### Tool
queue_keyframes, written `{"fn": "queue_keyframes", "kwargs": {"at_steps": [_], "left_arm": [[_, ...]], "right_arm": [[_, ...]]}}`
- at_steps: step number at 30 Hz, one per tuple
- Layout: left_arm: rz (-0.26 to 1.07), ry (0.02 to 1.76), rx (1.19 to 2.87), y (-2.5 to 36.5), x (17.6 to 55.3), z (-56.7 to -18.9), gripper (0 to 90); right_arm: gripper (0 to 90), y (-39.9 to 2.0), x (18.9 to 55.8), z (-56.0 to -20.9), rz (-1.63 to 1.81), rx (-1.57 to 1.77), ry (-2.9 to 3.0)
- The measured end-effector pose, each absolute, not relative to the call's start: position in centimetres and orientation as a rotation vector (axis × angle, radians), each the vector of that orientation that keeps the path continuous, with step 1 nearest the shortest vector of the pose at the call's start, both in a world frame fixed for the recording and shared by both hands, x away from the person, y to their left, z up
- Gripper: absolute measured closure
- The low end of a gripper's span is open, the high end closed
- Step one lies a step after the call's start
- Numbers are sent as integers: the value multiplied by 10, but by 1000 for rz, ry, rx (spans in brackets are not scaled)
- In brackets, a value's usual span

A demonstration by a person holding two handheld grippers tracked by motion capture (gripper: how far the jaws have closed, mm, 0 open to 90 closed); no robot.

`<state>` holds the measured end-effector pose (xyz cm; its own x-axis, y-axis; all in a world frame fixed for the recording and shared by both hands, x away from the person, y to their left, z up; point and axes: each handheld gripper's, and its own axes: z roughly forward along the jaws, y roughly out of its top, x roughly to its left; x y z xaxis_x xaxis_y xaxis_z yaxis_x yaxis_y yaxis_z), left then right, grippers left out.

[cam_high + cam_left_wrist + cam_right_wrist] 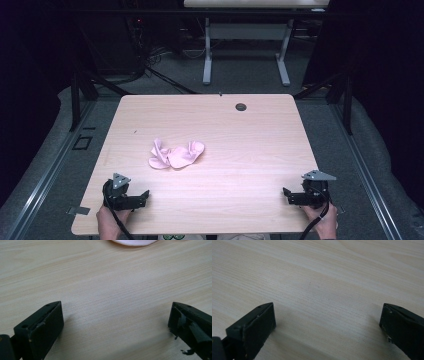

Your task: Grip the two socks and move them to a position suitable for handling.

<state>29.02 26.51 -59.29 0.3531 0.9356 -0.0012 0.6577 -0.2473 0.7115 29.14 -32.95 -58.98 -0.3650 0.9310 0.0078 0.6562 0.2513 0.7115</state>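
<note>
A crumpled pink cloth (176, 154) lies a little left of the middle of the light wooden table (250, 150). Its near edge peeks in at the top of the left gripper view as a pink cloth (135, 242). My left gripper (144, 195) rests near the front left corner, open, its jaws wide apart over bare wood (116, 315). At the front right my right gripper (286, 192) is also open, with nothing but wood grain (327, 315) between its jaws. Both sit well short of the cloth.
A dark round grommet (241, 106) is set into the table near its far edge. Beyond the table stands a white desk frame (245, 55) on grey carpet, with cables on the floor. Metal rails run along both sides.
</note>
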Motion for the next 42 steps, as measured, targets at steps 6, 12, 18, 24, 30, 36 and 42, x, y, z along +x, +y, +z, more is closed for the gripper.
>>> {"fn": "queue_keyframes", "kwargs": {"at_steps": [6,12,18,24,30,36,42], "left_arm": [[579,1383,1995,265,290,-593,0],[582,1389,1992,265,291,-593,0],[579,1408,1999,264,292,-591,0],[523,1379,2022,263,297,-577,1],[486,1312,2031,259,305,-553,1],[439,1215,2033,249,316,-530,0],[417,1137,2073,230,332,-511,0]], "right_arm": [[0,-329,292,-590,888,1448,2104],[0,-329,292,-590,888,1448,2104],[0,-329,292,-590,888,1449,2102],[1,-329,292,-590,888,1453,2098],[2,-329,292,-590,887,1453,2097],[2,-329,292,-590,886,1454,2097],[3,-329,293,-590,888,1455,2094]]}}
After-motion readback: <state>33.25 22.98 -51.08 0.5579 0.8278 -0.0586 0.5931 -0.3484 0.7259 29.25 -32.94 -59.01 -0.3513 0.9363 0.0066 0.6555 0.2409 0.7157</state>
